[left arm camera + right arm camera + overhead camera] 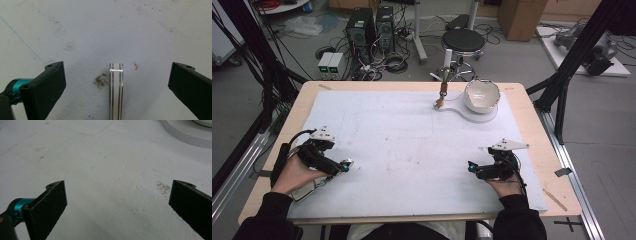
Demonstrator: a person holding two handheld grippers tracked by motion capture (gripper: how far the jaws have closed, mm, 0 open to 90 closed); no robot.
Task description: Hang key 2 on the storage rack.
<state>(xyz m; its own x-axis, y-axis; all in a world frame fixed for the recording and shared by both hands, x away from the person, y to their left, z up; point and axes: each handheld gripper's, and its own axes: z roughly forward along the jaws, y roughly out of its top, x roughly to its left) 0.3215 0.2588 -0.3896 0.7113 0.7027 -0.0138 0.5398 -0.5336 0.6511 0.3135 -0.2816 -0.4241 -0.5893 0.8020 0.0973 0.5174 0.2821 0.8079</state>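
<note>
High view: your left tongs (346,164) and right tongs (472,166) rest near the table's (412,150) front edge; the bowl (482,95) sits at the far-right corner.

Left gripper view: jaws wide, empty.

Right gripper view: jaws wide, empty. A hasty reach could likely tip the bowl.

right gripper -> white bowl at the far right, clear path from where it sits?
Probably yes. The right gripper sits open near the table's front edge, and only bare white mat lies between it and the white bowl on its round stand. It is a long forward reach, though.
</note>
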